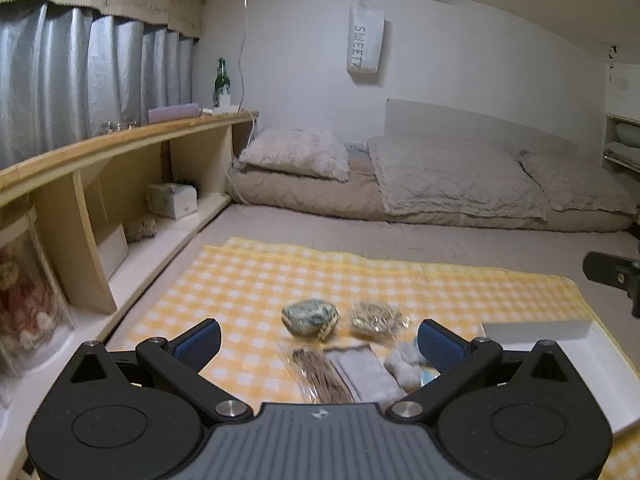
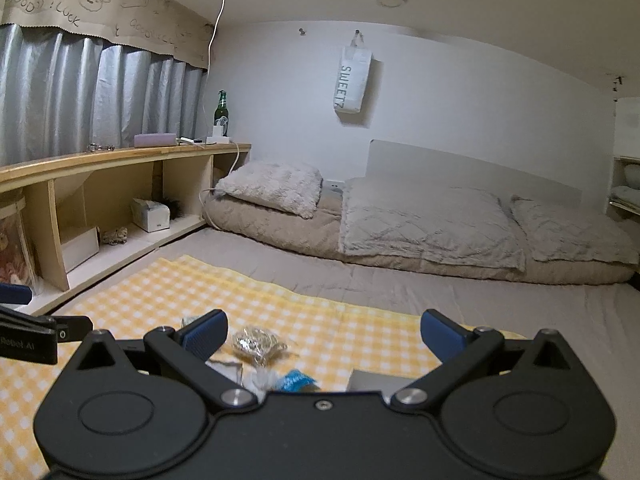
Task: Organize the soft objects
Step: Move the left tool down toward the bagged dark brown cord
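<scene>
Several small soft items lie on a yellow checked cloth (image 1: 248, 280). In the left wrist view a green-grey bundle (image 1: 309, 317) and a clear bag of pale tangled stuff (image 1: 376, 318) sit ahead of my left gripper (image 1: 318, 340). A bag of brown strands (image 1: 320, 376), a grey packet (image 1: 368, 372) and white cotton (image 1: 404, 360) lie between its open jaws. My right gripper (image 2: 324, 332) is open and empty above the cloth (image 2: 340, 328). The clear bag (image 2: 256, 342), a blue wrapper (image 2: 296, 380) and white fluff (image 2: 262, 378) lie below it.
A white tray (image 1: 580, 360) sits on the cloth at the right. A wooden shelf unit (image 1: 120, 160) runs along the left wall with a tissue box (image 1: 172, 200) and a green bottle (image 1: 221, 80). Bedding with a fluffy pillow (image 1: 296, 152) lies behind.
</scene>
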### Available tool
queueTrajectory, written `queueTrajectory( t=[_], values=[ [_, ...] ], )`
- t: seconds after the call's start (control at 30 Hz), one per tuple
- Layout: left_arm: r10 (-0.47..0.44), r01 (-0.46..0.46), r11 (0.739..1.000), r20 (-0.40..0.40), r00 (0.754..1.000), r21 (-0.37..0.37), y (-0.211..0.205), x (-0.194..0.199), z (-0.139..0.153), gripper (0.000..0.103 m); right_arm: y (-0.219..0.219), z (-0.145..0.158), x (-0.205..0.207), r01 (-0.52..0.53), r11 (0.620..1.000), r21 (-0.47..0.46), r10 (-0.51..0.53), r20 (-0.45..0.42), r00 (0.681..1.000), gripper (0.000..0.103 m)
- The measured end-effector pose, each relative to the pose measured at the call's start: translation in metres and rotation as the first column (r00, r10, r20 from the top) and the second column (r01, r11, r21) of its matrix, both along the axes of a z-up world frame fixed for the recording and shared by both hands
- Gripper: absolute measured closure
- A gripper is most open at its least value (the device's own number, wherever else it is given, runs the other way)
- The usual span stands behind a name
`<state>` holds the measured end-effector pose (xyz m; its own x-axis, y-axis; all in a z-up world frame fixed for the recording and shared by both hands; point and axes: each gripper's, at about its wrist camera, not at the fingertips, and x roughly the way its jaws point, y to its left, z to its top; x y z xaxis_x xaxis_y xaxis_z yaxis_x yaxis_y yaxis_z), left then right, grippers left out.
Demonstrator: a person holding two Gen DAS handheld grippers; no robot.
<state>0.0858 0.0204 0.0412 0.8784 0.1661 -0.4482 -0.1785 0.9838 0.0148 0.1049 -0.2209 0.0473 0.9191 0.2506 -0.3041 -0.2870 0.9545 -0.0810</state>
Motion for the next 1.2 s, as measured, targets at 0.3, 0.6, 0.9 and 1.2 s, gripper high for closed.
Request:
queueTrajectory(
  t=[0.3,0.6,0.9,1.2],
  values=[
    [0.054,-0.051,0.997,-0.043,0.998,0.052,0.004,0.043,-0.022,0.0,0.019,0.005,0.067,0.009,1.0,-0.013,-0.009,-0.013,1.0,0.0],
    [0.064,-0.078,0.996,-0.293,0.954,-0.036,0.032,0.083,-0.074,0.0,0.026,-0.036,0.122,-0.009,0.999,0.034,0.014,-0.155,0.988,0.0],
    [0.098,-0.156,0.985,-0.487,0.868,-0.081,0.047,0.11,-0.121,0.0,0.058,-0.076,0.159,-0.039,0.996,0.082,0.064,-0.319,0.946,0.0],
    [-0.034,0.011,0.999,-0.465,0.885,-0.053,0.04,0.124,-0.134,0.0,0.092,-0.11,0.184,-0.096,0.987,0.128,0.144,-0.449,0.882,0.0]
  ],
)
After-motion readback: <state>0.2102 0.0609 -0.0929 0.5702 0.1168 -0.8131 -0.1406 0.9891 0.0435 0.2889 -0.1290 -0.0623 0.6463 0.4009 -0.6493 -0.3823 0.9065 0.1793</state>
